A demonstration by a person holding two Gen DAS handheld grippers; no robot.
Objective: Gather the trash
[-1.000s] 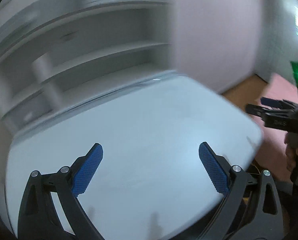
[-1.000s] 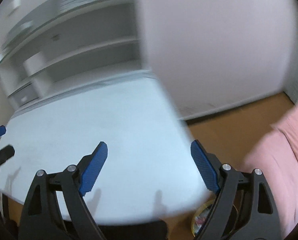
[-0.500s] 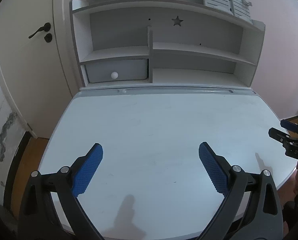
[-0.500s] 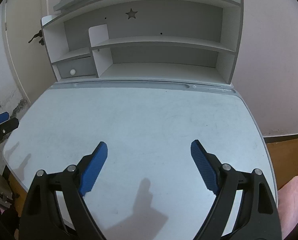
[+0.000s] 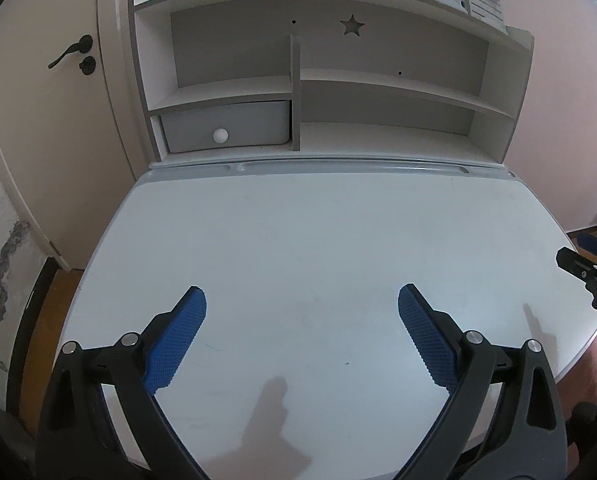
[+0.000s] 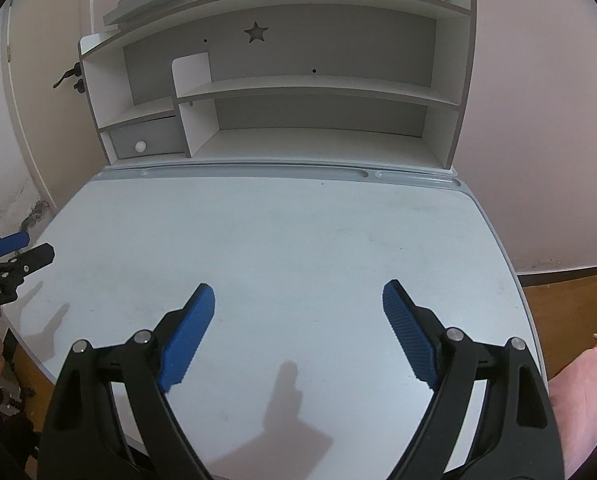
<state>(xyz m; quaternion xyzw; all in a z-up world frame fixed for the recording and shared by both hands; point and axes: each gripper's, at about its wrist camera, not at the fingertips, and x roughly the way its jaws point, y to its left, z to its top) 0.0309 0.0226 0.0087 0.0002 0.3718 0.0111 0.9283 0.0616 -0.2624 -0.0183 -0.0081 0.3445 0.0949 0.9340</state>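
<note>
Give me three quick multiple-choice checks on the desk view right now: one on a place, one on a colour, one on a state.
1. Where is the small drawer in the shelf unit?
A. lower left
B. top right
C. under the desk

2. What colour is the drawer knob?
A. black
B. white
C. red

3. How are the left gripper and the right gripper?
A. both open
B. both shut
C. one holding trash

A: it sits below the left shelf. B: a pale round knob. A: wide gaps, nothing between the pads.

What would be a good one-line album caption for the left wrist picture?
Open left gripper hovering over a white desk beneath a shelf unit with a small grey drawer.
</note>
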